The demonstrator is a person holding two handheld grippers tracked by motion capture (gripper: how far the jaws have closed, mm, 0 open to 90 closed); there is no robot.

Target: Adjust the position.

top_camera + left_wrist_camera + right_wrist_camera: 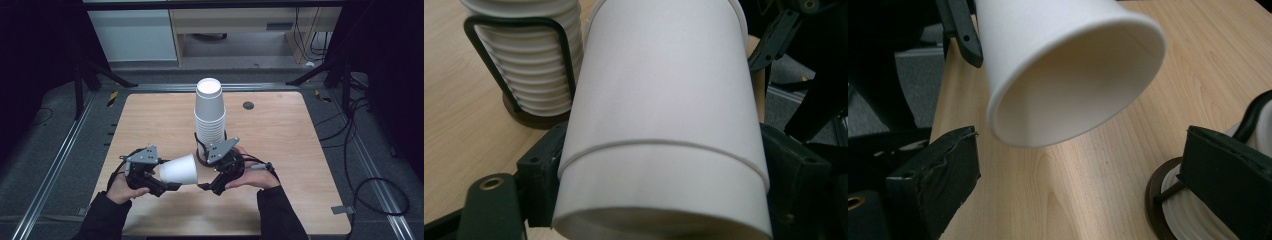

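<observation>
A single white paper cup [178, 170] lies on its side just above the wooden table [280, 150], with my left gripper [170, 178] shut on its body near the base. In the left gripper view the cup [664, 100] sits between both jaws. Its open mouth [1075, 80] faces my right gripper [1080, 170], whose jaws stand open below the rim without touching it. In the high view the right gripper [206, 179] is just right of the cup. A tall stack of upturned white cups [209, 112] stands in a black wire holder [519, 30] behind both grippers.
A small dark round cap [248, 105] is set into the table at the back right. The holder's dark round base [1160, 205] is close to my right jaw. Bare wood stretches to the left and right of the stack. Cables lie on the floor [365, 165] at the right.
</observation>
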